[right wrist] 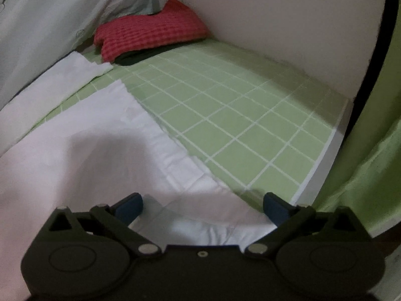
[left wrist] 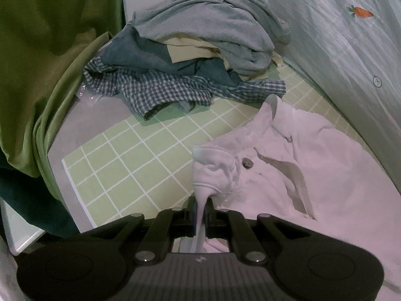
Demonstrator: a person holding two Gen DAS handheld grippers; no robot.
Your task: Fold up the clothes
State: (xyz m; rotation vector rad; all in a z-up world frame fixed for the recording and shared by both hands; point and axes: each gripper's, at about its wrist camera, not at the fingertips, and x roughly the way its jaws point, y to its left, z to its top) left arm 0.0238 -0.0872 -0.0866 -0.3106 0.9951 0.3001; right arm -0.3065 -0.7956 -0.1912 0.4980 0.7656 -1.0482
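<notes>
One white shirt (left wrist: 313,165): left claw (left wrist: 200,213) pinches its sleeve ahead; right claw (right wrist: 203,205) gapes empty over its hem.

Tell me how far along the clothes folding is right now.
Done: a folded red checked garment sits on a dark one at the mat's far end. In hand: the left gripper is shut on the white shirt's sleeve, and the right gripper is open over its hem. Left: this shirt, plus the unfolded pile of grey, blue and checked clothes.
</notes>
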